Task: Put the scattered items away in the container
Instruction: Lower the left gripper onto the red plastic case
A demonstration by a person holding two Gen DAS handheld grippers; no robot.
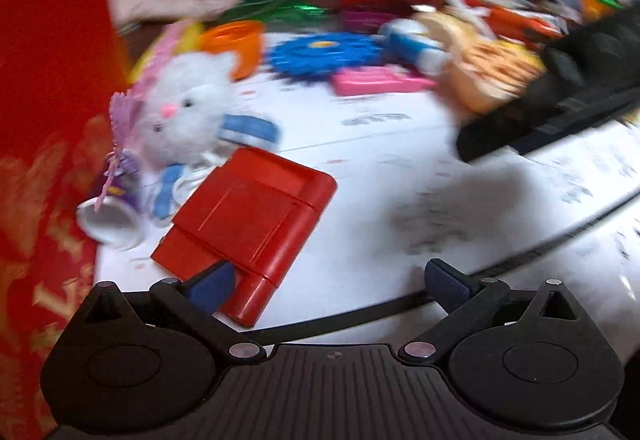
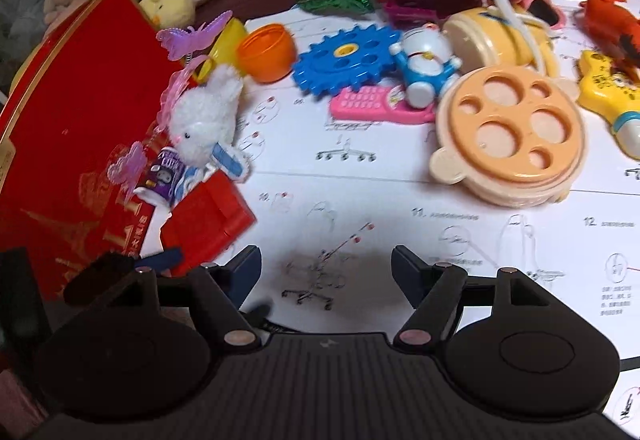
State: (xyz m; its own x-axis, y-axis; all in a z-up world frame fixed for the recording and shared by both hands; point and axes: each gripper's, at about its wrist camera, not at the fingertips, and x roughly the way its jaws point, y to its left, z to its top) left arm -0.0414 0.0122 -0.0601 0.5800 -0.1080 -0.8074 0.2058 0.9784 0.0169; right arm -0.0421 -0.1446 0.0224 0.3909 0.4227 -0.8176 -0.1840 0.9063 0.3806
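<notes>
Little of the task appears done: the toys lie scattered on the white printed instruction sheet (image 2: 400,200), beside the tall red gold-lettered box (image 2: 80,120), presumably the container. The flat red plastic case (image 1: 248,228) is touched by one pad of the left gripper (image 1: 332,280), whose jaws are spread. The right gripper (image 2: 326,268) is released, holding nothing. Step numbers "11." and "12." can be read; the box lettering cannot.

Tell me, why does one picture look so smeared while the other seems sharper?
Left wrist view: motion blur smears the far toy pile and the blue gear; only the left tongs stay crisp. Right wrist view: mostly sharp, the gear and the paper's printed drawings are clear, blurring only near the red box. Both bend straight lines, fisheye-style.
</notes>
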